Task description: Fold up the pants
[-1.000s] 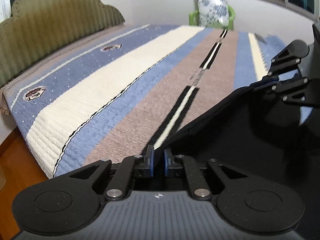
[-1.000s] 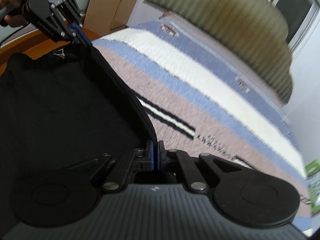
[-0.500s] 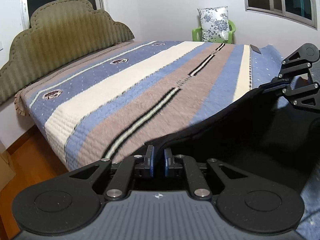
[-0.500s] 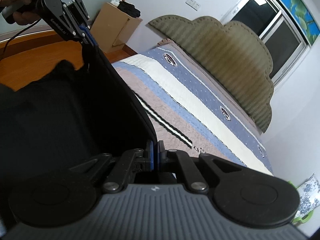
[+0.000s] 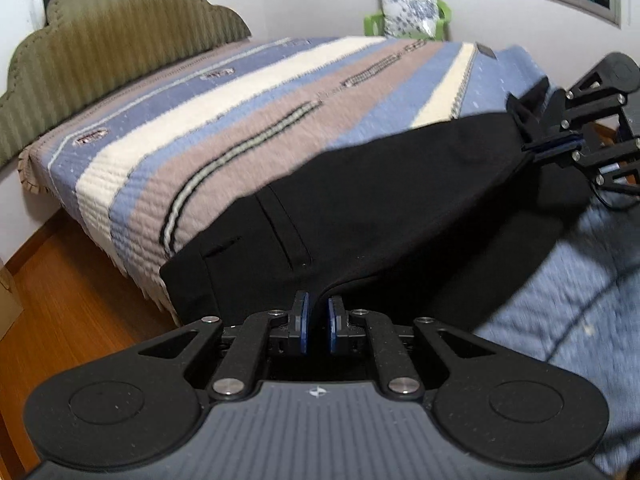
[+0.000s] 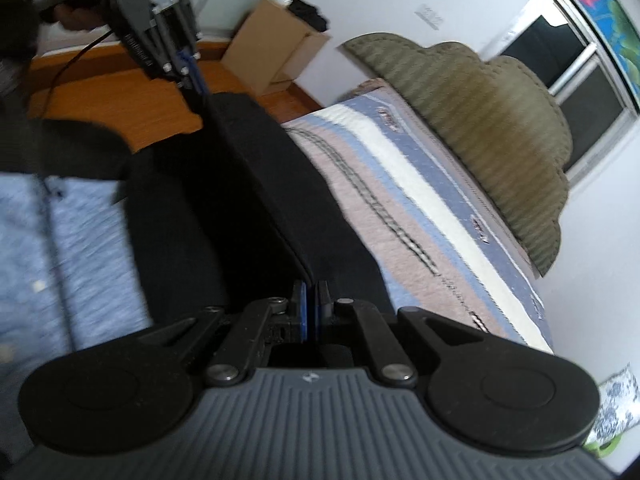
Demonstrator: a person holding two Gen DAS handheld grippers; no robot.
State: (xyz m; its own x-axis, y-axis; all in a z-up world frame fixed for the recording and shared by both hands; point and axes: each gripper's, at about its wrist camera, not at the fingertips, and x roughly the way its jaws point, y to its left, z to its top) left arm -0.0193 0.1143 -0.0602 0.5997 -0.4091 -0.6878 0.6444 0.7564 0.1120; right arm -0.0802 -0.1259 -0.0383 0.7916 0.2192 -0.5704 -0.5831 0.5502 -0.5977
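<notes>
Black pants (image 5: 400,208), stretched over striped bed (image 5: 248,112): left tool (image 5: 318,322) and right tool (image 6: 310,306) each clamped on the edge.

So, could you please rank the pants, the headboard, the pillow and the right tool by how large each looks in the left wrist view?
1. pants
2. headboard
3. right tool
4. pillow
The last two look close in size, and the pillow sits much farther off, so their order is unsure.

Left gripper (image 5: 317,322) pinched on the pants (image 5: 400,216), right gripper (image 6: 310,312) clamped likewise, both angled downward, well apart.
</notes>
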